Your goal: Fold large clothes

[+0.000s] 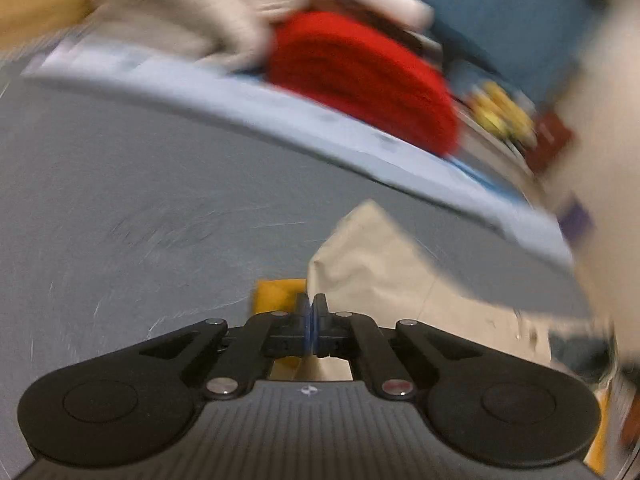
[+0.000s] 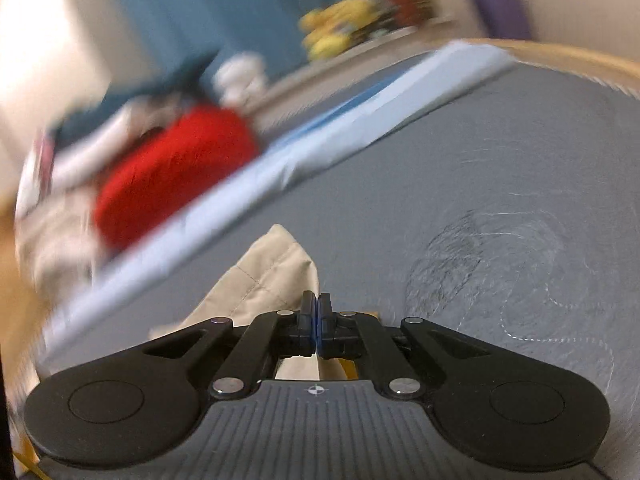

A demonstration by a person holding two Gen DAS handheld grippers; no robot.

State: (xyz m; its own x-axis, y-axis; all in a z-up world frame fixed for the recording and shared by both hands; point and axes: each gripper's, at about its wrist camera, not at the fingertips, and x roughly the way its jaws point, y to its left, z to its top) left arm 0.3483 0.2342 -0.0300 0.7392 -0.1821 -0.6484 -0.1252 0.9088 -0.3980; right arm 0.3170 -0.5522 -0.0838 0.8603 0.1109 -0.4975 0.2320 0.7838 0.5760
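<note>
A beige garment (image 1: pixel 372 256) hangs from my left gripper (image 1: pixel 312 304), which is shut on its edge and holds it above the grey table (image 1: pixel 140 184). In the right wrist view the same beige garment (image 2: pixel 268 272) is pinched by my right gripper (image 2: pixel 317 308), also shut on an edge with a stitched seam. Both views are blurred by motion. The rest of the garment drops below the grippers and is hidden.
A light blue folded sheet (image 1: pixel 280 108) (image 2: pixel 320 136) lies along the far side of the table. Behind it sit a red rolled cloth (image 1: pixel 360 76) (image 2: pixel 168 168), a pale cloth pile (image 1: pixel 180 12) and yellow items (image 2: pixel 340 32). A blue wall (image 1: pixel 500 12) stands behind.
</note>
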